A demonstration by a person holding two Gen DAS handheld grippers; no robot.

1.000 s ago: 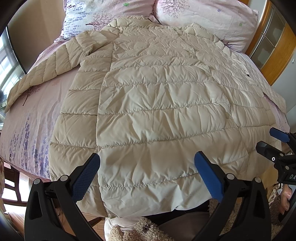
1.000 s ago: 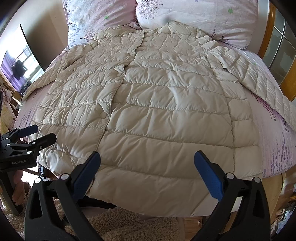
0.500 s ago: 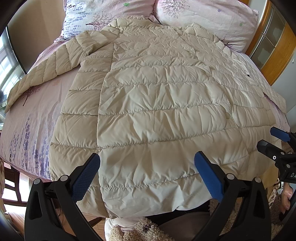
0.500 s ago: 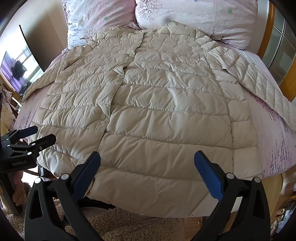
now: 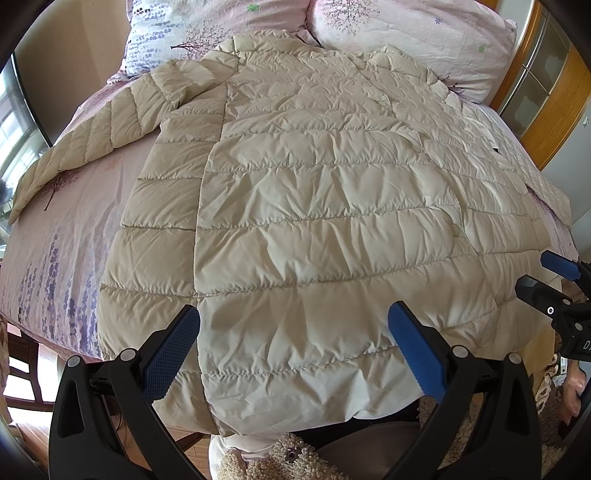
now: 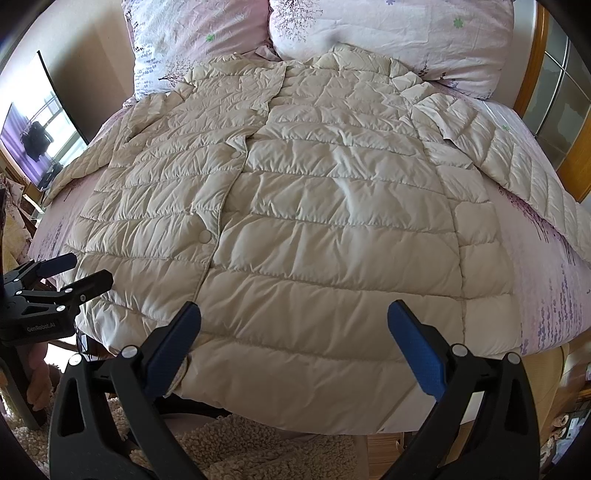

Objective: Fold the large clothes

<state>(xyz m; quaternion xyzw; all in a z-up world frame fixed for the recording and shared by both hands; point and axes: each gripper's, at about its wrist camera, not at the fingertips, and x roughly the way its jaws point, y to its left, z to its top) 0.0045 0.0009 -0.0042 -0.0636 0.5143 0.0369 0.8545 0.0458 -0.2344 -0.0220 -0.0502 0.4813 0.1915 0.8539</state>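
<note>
Bed: pink floral sheet; fills the whole field ahead of both tongs, two pillows at the far end.
Down coat: cream, quilted, spread flat and front-up on the bed. Long axis runs straight away from the tongs, hem nearest, collar far against the pillows. Hem drapes over the near bed edge, directly beyond both pairs of fingers.
Sleeves: left sleeve trails far-left from the left tongs; right sleeve trails far-right from the right tongs. Both lie out on the sheet, unfolded.
Snap placket: sits left of centre from the right tongs, right of centre from the left tongs, so the coat midline lies between the two.
Left gripper: fingers spread wide, holding nothing, poised just short of the left half of the hem.
Right gripper: fingers spread wide, empty, just short of the right half of the hem.
Nearer hand: about level; each is closest to its own hem corner.
Judgement: no fold made yet; likely next move is a grip on the hem or a sleeve.
</note>
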